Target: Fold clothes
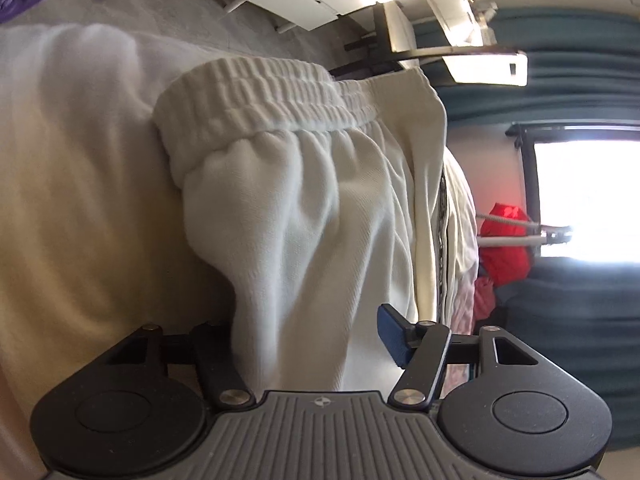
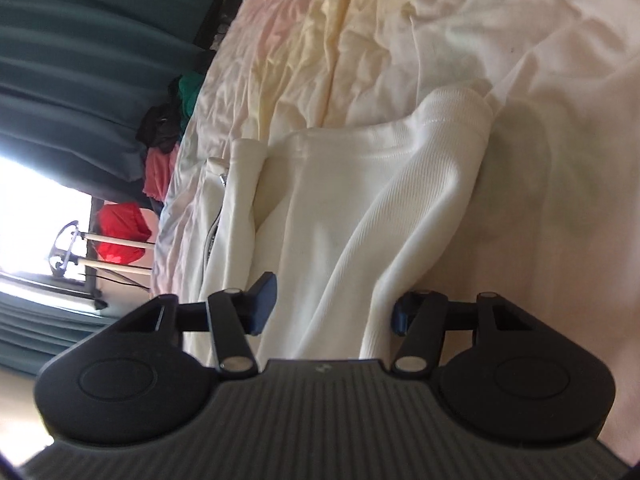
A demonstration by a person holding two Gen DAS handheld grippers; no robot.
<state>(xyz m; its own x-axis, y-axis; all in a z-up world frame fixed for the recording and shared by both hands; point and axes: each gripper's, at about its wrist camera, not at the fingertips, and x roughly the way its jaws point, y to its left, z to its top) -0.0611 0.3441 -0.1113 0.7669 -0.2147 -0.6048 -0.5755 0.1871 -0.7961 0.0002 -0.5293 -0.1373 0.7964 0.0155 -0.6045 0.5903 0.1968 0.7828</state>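
Grey ribbed plastic from each tool fills the bottom of both views, and right past it is the soft cloth of the white pants (image 1: 320, 208). They lie on the bed, bunched up, with the stretchy waistband (image 1: 264, 96) at the far end in the left view and a ribbed cuff (image 2: 452, 108) at the far end in the right view. The left gripper (image 1: 308, 336) has a thick fold of the pants running between its two fingers. One blue pad (image 1: 394, 336) shows beside the cloth and the other finger is hidden under it, so I cannot tell if the jaws squeeze the cloth or only sit around it. The right gripper (image 2: 332, 310) also has pants cloth between its fingers. One pad looks like it touches the cloth, and a thin dark gap seems to sit by the other, so I cannot tell if it grips yet. I think each hand takes one end so the pants can be pulled flat and then folded over. Under the pants is the wrinkled bed sheet (image 2: 540, 40), a soft, wide place to fold on. Just beside them lies a cream piece of clothing with a zipper (image 2: 220, 178), maybe waiting its turn. Farther off are a red cloth (image 1: 504, 240), a bright window (image 1: 580, 200) and blue-green curtains (image 2: 80, 60).
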